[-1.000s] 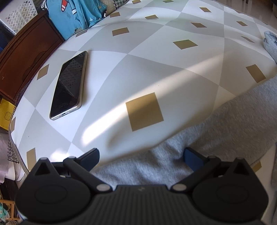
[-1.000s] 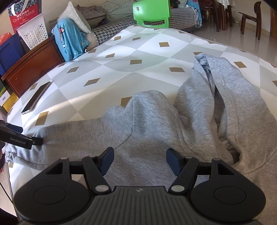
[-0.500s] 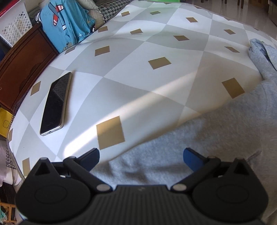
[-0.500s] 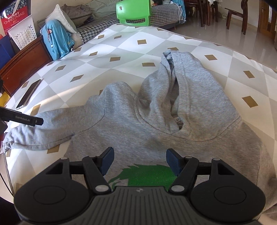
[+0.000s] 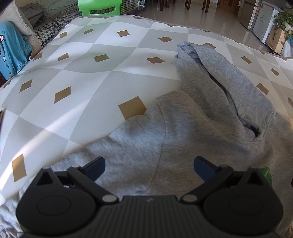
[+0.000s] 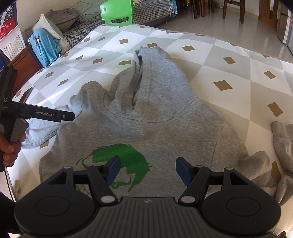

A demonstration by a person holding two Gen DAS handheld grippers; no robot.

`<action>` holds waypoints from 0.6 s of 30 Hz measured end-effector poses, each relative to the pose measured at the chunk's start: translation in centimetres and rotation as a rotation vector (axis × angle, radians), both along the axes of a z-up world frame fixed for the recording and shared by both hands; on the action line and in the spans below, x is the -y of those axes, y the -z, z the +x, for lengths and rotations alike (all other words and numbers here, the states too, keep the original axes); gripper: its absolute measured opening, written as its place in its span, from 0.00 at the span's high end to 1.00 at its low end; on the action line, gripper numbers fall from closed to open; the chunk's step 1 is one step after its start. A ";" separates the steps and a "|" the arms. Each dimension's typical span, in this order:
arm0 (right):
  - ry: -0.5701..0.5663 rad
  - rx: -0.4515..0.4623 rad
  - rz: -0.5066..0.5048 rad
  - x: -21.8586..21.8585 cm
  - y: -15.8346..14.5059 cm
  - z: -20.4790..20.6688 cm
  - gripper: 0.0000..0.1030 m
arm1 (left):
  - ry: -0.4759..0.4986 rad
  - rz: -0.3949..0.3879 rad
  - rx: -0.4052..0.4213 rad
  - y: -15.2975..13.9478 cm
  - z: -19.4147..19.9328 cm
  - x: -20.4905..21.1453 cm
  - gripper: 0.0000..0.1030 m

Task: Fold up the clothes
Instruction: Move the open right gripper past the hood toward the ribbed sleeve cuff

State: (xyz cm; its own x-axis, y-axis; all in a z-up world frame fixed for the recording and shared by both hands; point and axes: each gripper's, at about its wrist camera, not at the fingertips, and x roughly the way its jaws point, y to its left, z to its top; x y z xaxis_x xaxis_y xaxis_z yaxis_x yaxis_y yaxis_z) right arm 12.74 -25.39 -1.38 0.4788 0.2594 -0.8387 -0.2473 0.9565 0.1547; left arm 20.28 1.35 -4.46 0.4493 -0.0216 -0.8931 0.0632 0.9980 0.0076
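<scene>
A grey hoodie (image 6: 161,113) with a green print (image 6: 120,157) lies face up on the diamond-patterned bed cover (image 6: 228,73), hood pointing away. My right gripper (image 6: 146,170) hovers open above the chest print, nothing between its pads. In the left wrist view the same grey hoodie (image 5: 183,131) fills the lower right. My left gripper (image 5: 149,167) stands open over the shoulder and sleeve seam, empty. From the right wrist view the left gripper (image 6: 55,115) shows at the left edge, held by a hand (image 6: 11,146), over the hoodie's left sleeve. The right sleeve (image 6: 282,139) lies bunched at the right.
A phone (image 6: 25,95) lies near the bed's left edge. Beyond the bed stand a green plastic chair (image 6: 117,11), a blue garment (image 6: 45,47) over a wooden headboard, a pillow and a houndstooth sofa. Tiled floor and wooden chairs lie at the back right.
Both grippers swung right and back over the hoodie. The left view shifted from the phone and sleeve to the shoulder and hood. The right view now shows the green print. Jaws stayed open.
</scene>
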 end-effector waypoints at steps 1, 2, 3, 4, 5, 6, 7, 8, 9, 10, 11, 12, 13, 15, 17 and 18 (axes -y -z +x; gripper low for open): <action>0.016 -0.006 -0.001 0.5 0.2 0.2 0.35 | 0.005 -0.003 -0.003 0.2 0.1 0.6 0.00; 0.031 -0.013 0.000 1.1 0.5 0.6 0.35 | 0.012 -0.007 -0.002 0.4 0.2 1.1 0.00; 0.043 -0.016 0.001 1.6 0.7 0.8 0.35 | 0.018 -0.011 -0.001 0.6 0.3 1.5 0.00; 0.048 -0.013 0.001 2.0 0.8 1.0 0.35 | 0.028 -0.015 0.001 0.7 0.4 2.0 0.00; 0.050 -0.008 -0.001 2.3 0.8 1.1 0.35 | 0.036 -0.021 0.002 0.8 0.4 2.4 0.00; 0.051 -0.002 -0.004 2.6 0.7 1.2 0.35 | 0.044 -0.026 0.003 0.9 0.5 2.9 0.00; 0.056 0.003 -0.003 2.8 0.8 1.3 0.35 | 0.052 -0.031 0.005 1.0 0.6 3.3 0.00; 0.064 0.002 0.003 3.2 0.8 1.5 0.35 | 0.059 -0.042 0.005 1.1 0.7 3.7 0.00; 0.073 0.001 0.009 3.5 0.9 1.6 0.35 | 0.067 -0.054 0.004 1.2 0.7 4.1 0.00; 0.081 -0.002 0.015 3.8 1.0 1.8 0.35 | 0.072 -0.065 0.003 1.3 0.8 4.5 0.00; 0.090 -0.008 0.023 4.0 1.2 2.0 0.35 | 0.080 -0.082 0.000 1.5 0.9 4.9 0.00; 0.099 -0.015 0.031 4.3 1.5 2.1 0.35 | 0.088 -0.099 -0.008 1.8 1.0 5.3 0.00; 0.108 -0.021 0.039 4.5 1.7 2.3 0.35 | 0.096 -0.112 -0.018 2.1 1.2 5.6 0.00; 0.121 -0.028 0.045 4.8 2.0 2.7 0.35 | 0.112 -0.109 -0.039 3.0 1.4 6.2 0.00; 0.145 -0.046 0.047 5.1 2.5 3.1 0.35 | 0.127 -0.085 -0.036 3.7 1.4 6.7 0.00; 0.160 -0.060 0.047 5.3 2.8 3.3 0.35 | 0.136 -0.070 -0.022 3.8 1.4 6.8 0.00</action>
